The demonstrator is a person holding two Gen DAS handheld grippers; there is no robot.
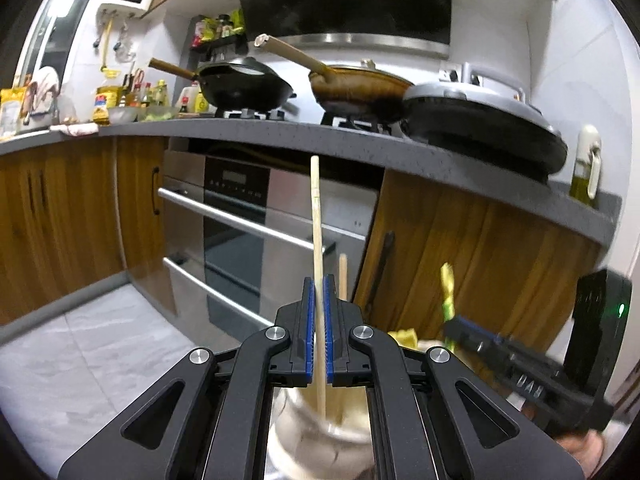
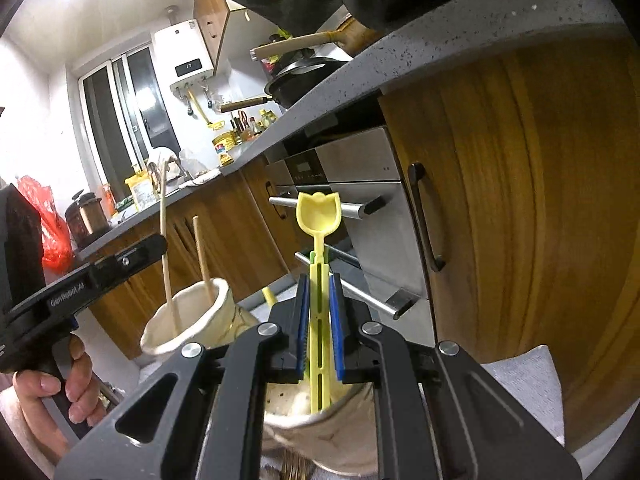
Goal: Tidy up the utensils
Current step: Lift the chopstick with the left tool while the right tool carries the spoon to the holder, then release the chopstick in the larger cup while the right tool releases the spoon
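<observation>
Chopstick [image 1: 316, 216] pinched in your left gripper [image 1: 319, 292] above cream holder [image 1: 304, 436]; right gripper [image 2: 319, 292] pinches yellow spoon [image 2: 319, 216] over second cream holder [image 2: 344, 432].

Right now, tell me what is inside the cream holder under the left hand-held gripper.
Two wooden chopsticks stand in the cream holder: the long chopstick clamped by the left hand-held gripper, and a shorter chopstick standing free. Its bottom is hidden by the wall.

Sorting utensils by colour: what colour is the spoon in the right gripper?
Pale yellow spoon, clearest in the right wrist view, held by the right gripper.
</observation>
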